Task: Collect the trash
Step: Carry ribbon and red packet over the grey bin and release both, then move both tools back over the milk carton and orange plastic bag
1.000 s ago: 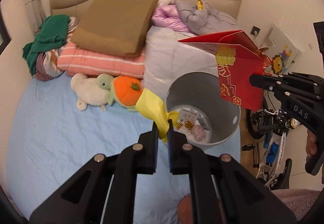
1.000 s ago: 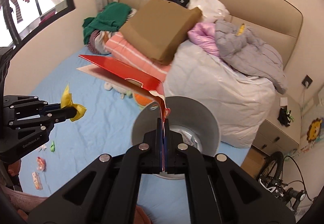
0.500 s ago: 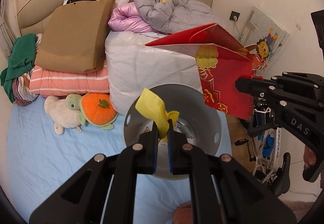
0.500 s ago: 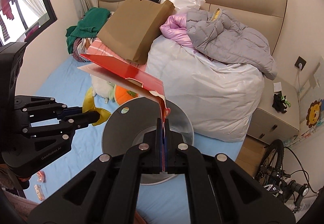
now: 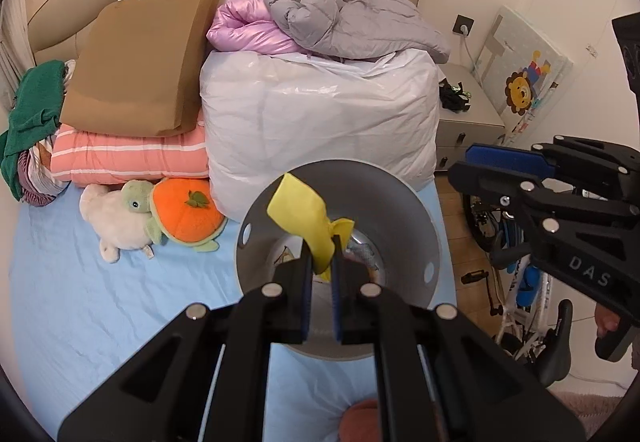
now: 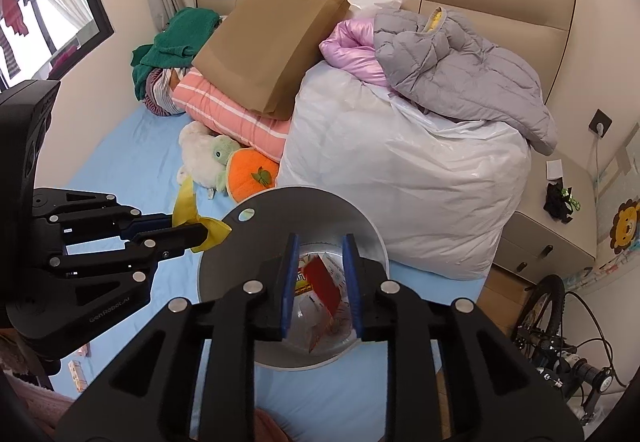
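Note:
A grey round bin [image 5: 400, 210] [image 6: 360, 214] stands on the blue bed sheet. My left gripper [image 5: 321, 262] [image 6: 202, 228] is shut on a yellow wrapper [image 5: 306, 216] [image 6: 185, 204] and holds it at the bin's left rim. My right gripper [image 6: 320, 254] [image 5: 460, 164] is open and empty above the bin's mouth. The red paper box [image 6: 323, 284] lies inside the bin among other scraps.
A big white plastic bag [image 5: 320, 114] with grey and pink jackets on it stands behind the bin. An orange plush [image 5: 186, 208] and folded pink blanket [image 5: 128, 154] lie left. A bicycle [image 6: 560, 326] and nightstand [image 6: 544, 242] are right. Small wrappers [image 6: 78, 376] lie at the sheet's left edge.
My right gripper opened and the red paper box dropped into the bin. My left gripper moved closer over the bin with the yellow wrapper.

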